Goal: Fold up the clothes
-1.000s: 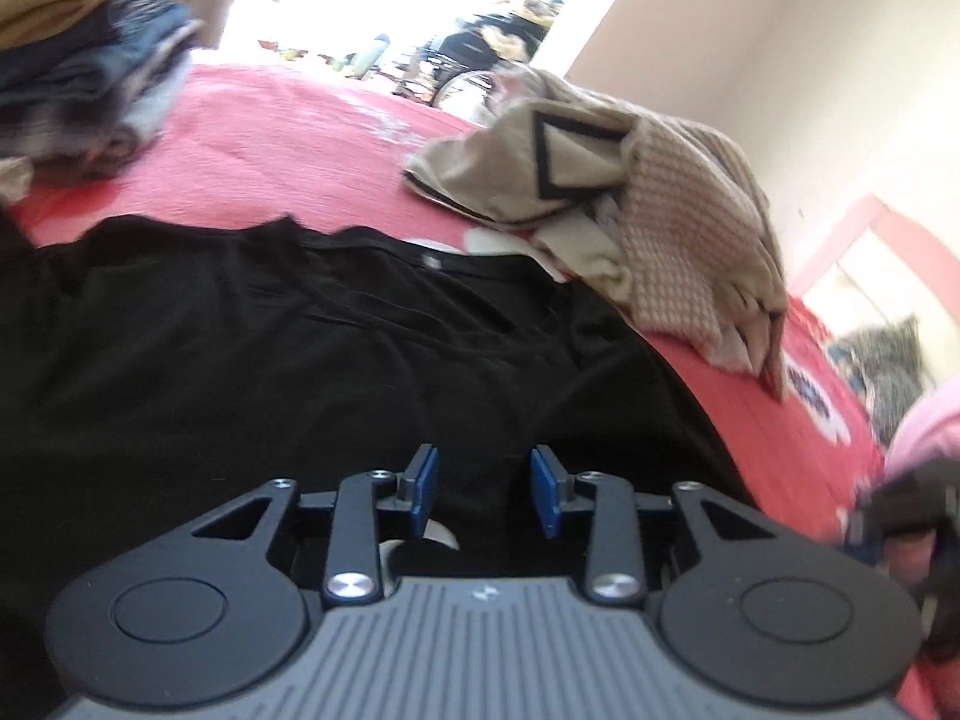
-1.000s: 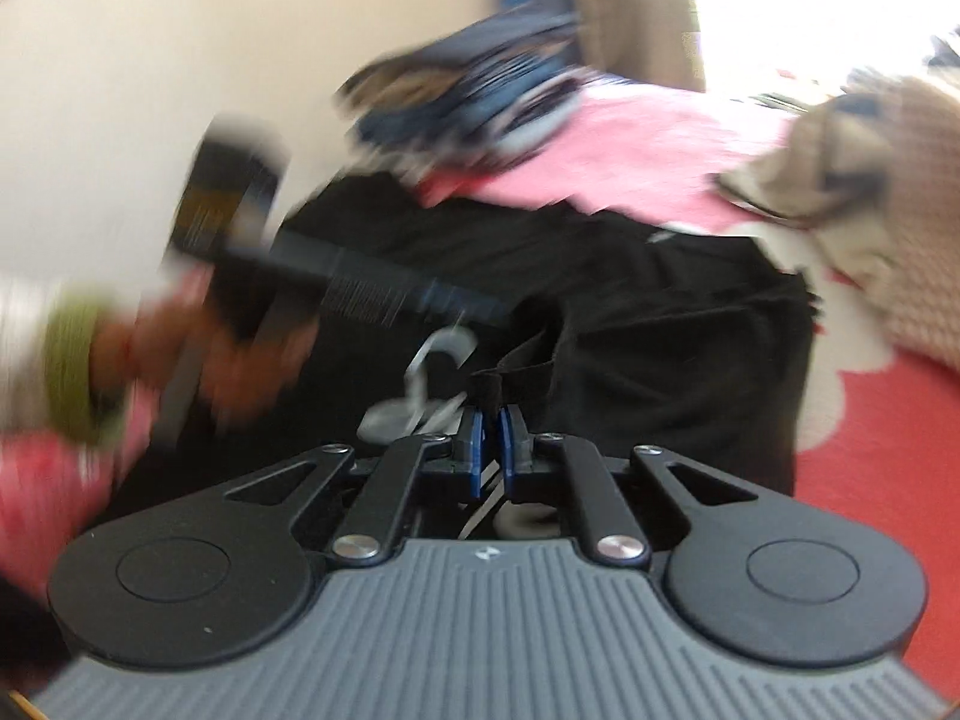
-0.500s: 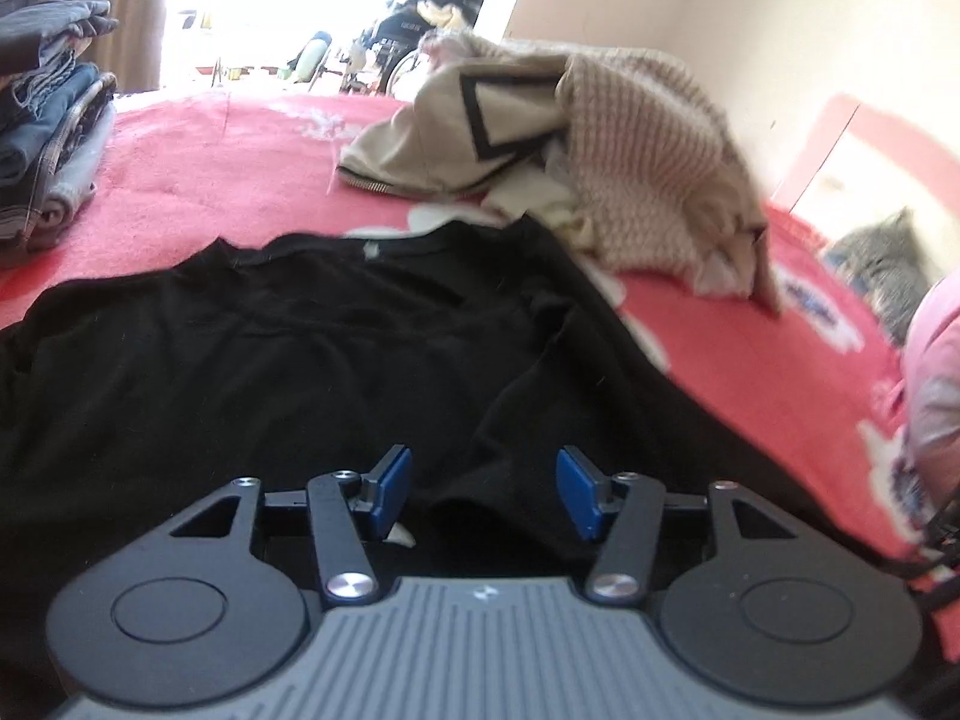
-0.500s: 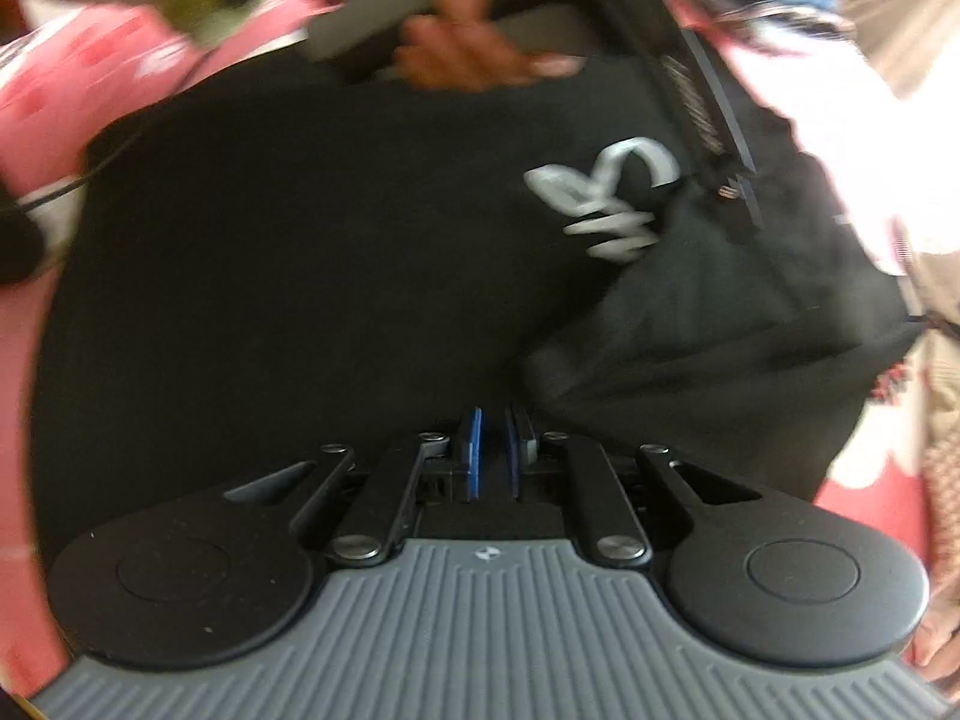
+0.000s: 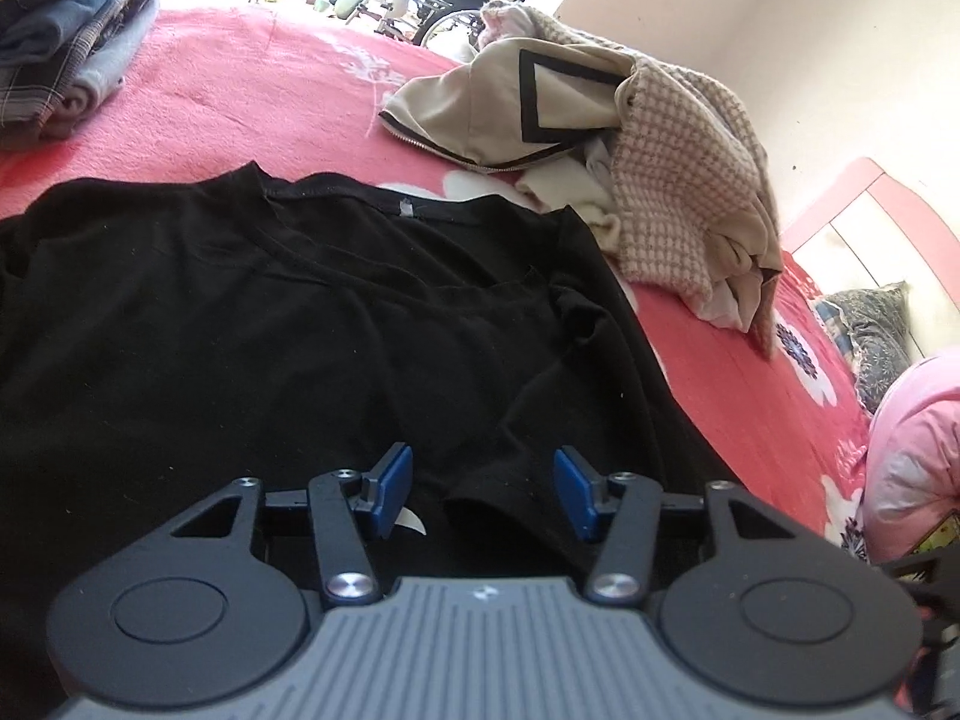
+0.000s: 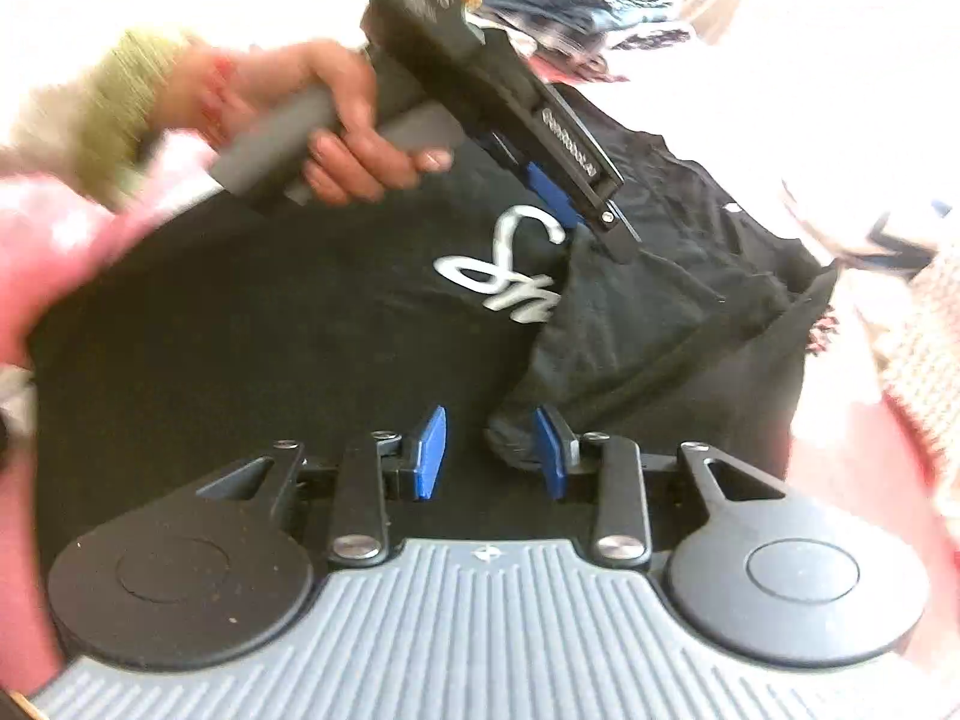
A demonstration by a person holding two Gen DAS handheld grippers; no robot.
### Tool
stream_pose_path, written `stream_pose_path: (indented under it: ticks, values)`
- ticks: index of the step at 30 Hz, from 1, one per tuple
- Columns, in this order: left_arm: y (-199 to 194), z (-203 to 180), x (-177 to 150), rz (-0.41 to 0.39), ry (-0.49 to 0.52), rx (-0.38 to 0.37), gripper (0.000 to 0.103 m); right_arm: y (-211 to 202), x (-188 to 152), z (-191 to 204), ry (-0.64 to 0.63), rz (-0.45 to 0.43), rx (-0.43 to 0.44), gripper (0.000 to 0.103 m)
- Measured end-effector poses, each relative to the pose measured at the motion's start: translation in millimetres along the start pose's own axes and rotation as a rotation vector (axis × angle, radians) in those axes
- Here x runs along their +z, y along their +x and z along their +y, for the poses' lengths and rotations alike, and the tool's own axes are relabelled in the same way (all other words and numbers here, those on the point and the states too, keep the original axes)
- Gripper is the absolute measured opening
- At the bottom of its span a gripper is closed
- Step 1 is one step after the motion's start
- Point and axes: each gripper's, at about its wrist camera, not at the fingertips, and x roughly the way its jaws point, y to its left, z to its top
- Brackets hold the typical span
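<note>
Counts of the items around the two grippers.
One black T-shirt lies under both; one stack of folded clothes ahead-left of the left gripper; one loose heap of pale garments ahead-right; two grippers, the right gripper included; one hand.

black shirt, red floral bedspread

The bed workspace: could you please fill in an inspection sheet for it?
Surface: red flowered bedspread.
Job's things: black T-shirt spread flat, one sleeve folded inward.
Clutter: unfolded beige heap; folded stack at far corner.
Grippers: left gripper closing, right gripper opening; neither pinches cloth.
Cables: nothing seen.
Surroundings: pale wall, pillow, bright doorway.
</note>
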Motion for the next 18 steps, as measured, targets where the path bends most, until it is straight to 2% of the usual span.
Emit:
stream_pose_path:
  ticks: [1, 2, 4, 6, 9, 11, 12, 13, 16, 18]
  values:
    - [1.1, -0.6, 0.3, 0.008, -0.005, -0.001, 0.017, 8.5, -0.7, 2.8, -0.01, 0.013, -0.029, 0.031]
    - [2.2, -1.0, 1.1, 0.02, -0.012, -0.006, 0.006, 15.1, -1.1, 3.7, -0.011, 0.025, -0.046, 0.029]
    - [-4.5, -1.3, 3.4, 0.001, -0.046, -0.012, 0.003, 21.9, -0.2, 1.1, 0.012, 0.038, -0.051, 0.012]
    - [-19.7, 0.8, 8.2, -0.055, -0.1, -0.038, 0.003, 14.5, 2.1, -4.3, 0.069, 0.006, -0.053, 0.005]
    - [-43.5, 8.8, 19.7, -0.126, -0.21, -0.095, 0.004, -3.9, -1.5, -18.2, 0.192, -0.059, -0.045, 0.004]
    - [-51.0, 14.6, 25.1, -0.162, -0.238, -0.097, 0.02, -10.8, -9.9, -31.4, 0.305, -0.072, -0.016, 0.004]
    - [-53.2, 17.1, 26.0, -0.177, -0.245, -0.087, 0.033, -13.5, -14.7, -38.2, 0.364, -0.076, 0.001, 0.004]
    - [-54.6, 19.4, 26.0, -0.19, -0.249, -0.07, 0.038, -14.4, -20.0, -44.5, 0.419, -0.076, 0.015, 0.004]
    - [-57.9, 20.8, 18.4, -0.209, -0.209, -0.023, 0.038, -13.0, -34.9, -56.4, 0.532, -0.068, 0.031, 0.004]
    - [-58.0, 18.6, 10.8, -0.193, -0.15, 0.005, 0.04, -14.2, -41.4, -60.4, 0.577, -0.073, 0.03, 0.004]
